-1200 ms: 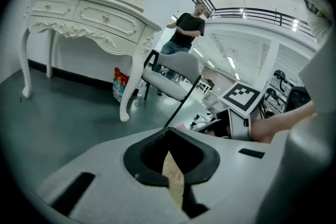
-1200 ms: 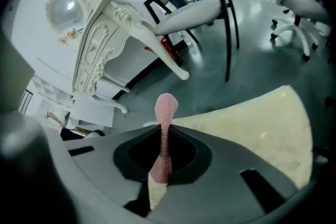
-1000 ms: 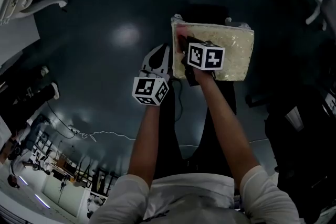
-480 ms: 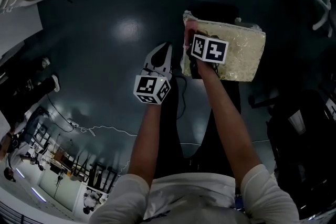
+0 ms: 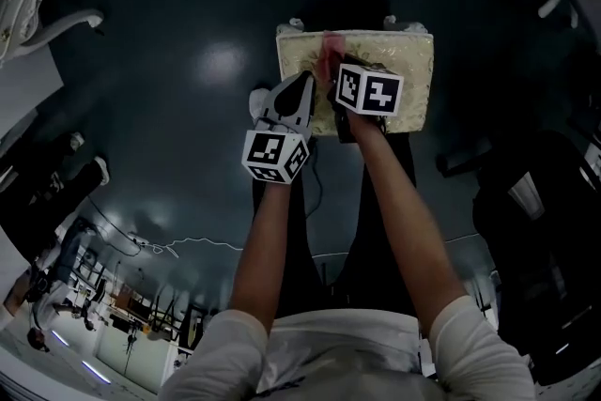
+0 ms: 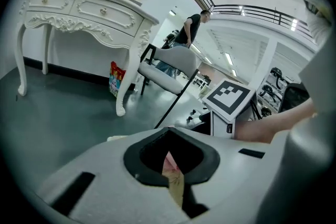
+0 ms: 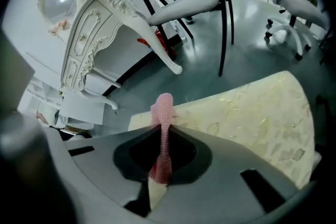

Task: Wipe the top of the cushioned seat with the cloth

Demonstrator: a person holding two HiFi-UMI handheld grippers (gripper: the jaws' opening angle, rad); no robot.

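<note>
My right tongs are shut tight on the pink cloth. It stands up as a folded ridge between the jaws and trails forward onto the cushioned seat. My left tongs are closed too, with nothing in them, and hang at the seat's left edge beside the right ones.

What has changed is where the cloth sits. 1 second ago it was at the seat's far left corner. Now it lies further in along the far edge, and in my right gripper view cream fabric shows on both sides of the ridge, not only to the right. (Through the slit under my left jaws I now catch a bit of pink, where 1.2 seconds ago there was only cream.) The marker cube on my right tongs has also drawn closer in the left gripper view.

I judge a wiping stroke is under way, working inward from that corner. The broad right part of the top lies bare of the cloth.
</note>
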